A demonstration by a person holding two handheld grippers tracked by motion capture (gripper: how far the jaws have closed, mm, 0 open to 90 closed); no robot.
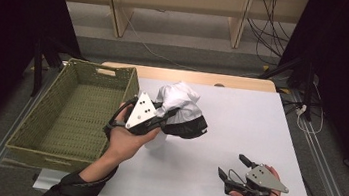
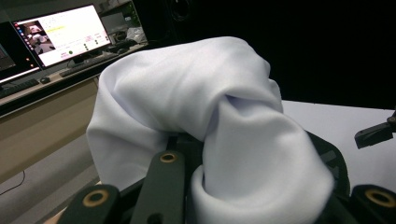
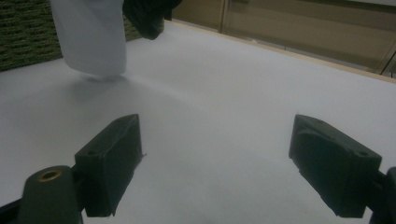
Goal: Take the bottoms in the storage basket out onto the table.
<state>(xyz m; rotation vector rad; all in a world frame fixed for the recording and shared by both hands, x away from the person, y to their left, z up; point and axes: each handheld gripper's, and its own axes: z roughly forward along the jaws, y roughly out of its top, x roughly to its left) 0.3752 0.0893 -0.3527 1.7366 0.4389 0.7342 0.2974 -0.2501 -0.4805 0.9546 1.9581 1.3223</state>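
Jaws of left gripper (image 1: 173,113) clamp white-and-black cloth (image 1: 181,106).

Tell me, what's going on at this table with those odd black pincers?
A person holds a two-jaw gripper in each hand. The left gripper is shut on a bundled white and black garment, lifted above the white table right beside a green woven basket, which looks empty. A white end of the garment hangs down toward the tabletop. The right gripper rests low near the table's front edge, jaws open, holding nothing.
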